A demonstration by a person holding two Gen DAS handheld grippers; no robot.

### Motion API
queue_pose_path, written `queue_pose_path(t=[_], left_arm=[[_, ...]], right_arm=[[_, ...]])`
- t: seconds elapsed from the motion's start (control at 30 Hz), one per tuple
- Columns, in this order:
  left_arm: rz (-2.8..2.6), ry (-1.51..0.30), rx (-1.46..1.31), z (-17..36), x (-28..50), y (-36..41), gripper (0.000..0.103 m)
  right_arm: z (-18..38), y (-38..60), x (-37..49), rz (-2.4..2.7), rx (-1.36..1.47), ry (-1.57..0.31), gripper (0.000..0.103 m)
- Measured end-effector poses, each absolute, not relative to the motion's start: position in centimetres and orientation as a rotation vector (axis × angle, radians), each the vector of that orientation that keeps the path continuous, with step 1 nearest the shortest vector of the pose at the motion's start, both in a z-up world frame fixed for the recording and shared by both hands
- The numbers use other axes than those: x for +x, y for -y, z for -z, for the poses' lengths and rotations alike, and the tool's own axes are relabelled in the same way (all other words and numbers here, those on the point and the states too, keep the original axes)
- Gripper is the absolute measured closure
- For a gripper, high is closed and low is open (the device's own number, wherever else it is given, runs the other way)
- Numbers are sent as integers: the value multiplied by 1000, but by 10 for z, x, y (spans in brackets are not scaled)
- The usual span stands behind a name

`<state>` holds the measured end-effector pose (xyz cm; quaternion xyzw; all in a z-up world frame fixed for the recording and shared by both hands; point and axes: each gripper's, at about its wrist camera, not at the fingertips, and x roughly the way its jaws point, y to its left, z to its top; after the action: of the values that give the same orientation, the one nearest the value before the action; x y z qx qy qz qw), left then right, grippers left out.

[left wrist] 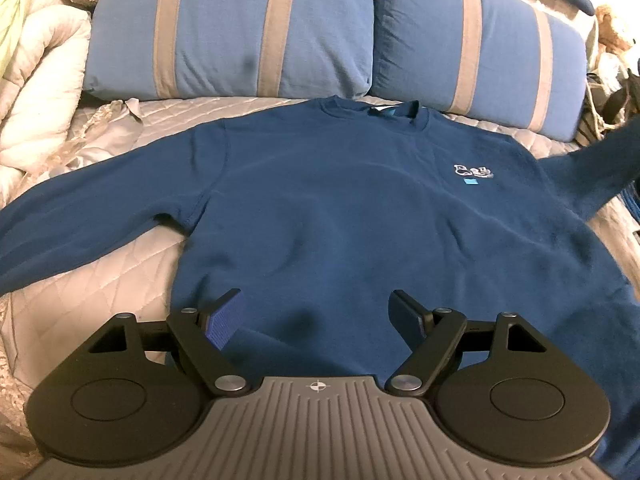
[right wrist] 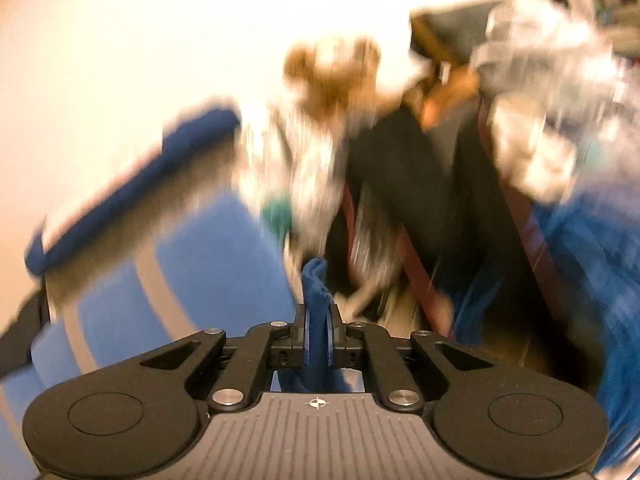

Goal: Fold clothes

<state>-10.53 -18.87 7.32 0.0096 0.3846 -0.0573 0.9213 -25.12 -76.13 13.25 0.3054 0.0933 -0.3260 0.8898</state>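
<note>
A dark blue sweatshirt (left wrist: pixel 340 208) lies face up on the quilted bed, collar toward the pillows, a small white logo (left wrist: pixel 472 171) on its chest. Its left sleeve (left wrist: pixel 80 224) lies flat out to the left. Its right sleeve (left wrist: pixel 592 160) rises off the bed at the right edge. My left gripper (left wrist: pixel 316 312) is open just above the hem, and empty. My right gripper (right wrist: pixel 318 320) is shut on a fold of blue cloth, the sweatshirt's sleeve end (right wrist: pixel 316 280), held up in the air; that view is blurred.
Two blue pillows with tan stripes (left wrist: pixel 232 32) (left wrist: pixel 480 52) stand at the head of the bed. A white duvet (left wrist: pixel 36 80) is bunched at the left. A brown stuffed toy (right wrist: pixel 332 76), dark bags and clutter (right wrist: pixel 420 168) sit beside the bed at the right.
</note>
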Motion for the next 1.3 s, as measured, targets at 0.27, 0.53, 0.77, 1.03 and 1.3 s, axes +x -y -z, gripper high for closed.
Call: queue_pose_path(t=[0.27, 0.53, 0.77, 1.03, 1.3], left_arm=[[134, -783, 1, -72, -105, 186, 24], [139, -780, -7, -73, -106, 185, 24], [143, -774, -17, -73, -107, 182, 24], [144, -775, -11, -72, -106, 183, 24], [137, -776, -6, -73, -107, 184, 24]], right_arm=[[-134, 798, -336, 876, 569, -168, 93], [-41, 793, -349, 1014, 624, -323, 93], [-52, 779, -345, 1115, 506, -388, 59], [-64, 744, -334, 959, 468, -360, 34], [-39, 677, -230, 629, 325, -519, 34]])
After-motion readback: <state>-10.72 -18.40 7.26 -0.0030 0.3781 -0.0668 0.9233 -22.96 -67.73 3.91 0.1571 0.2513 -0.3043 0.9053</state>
